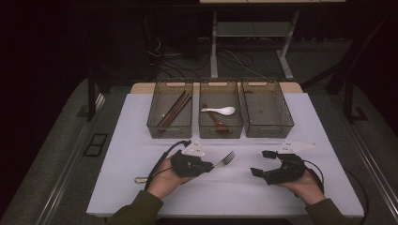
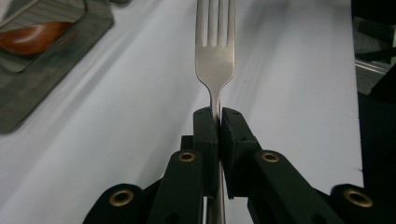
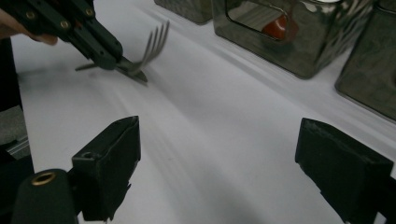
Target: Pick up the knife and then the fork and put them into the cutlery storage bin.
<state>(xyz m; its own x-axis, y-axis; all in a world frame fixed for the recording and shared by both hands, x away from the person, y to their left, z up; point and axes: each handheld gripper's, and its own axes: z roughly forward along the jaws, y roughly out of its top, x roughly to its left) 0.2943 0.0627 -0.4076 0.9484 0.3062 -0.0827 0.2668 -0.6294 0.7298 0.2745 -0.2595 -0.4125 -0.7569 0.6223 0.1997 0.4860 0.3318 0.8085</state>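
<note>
From above, the left gripper [image 1: 210, 165] pinches a metal fork [image 1: 225, 159] near the table's [image 1: 122, 154] front, tines toward the far bins; the right gripper [image 1: 261, 162] gapes empty. Left bin [image 1: 170, 108] holds chopsticks [image 1: 174, 110], middle bin [image 1: 220, 108] spoons [image 1: 218, 111], right bin [image 1: 266, 108] looks bare.

Left gripper view: jaws clamp the fork's [image 2: 215, 56] neck; stiff, light, probably slippery.

Right gripper view: jaws wide apart, fork [image 3: 147, 49] off to the left.
</note>
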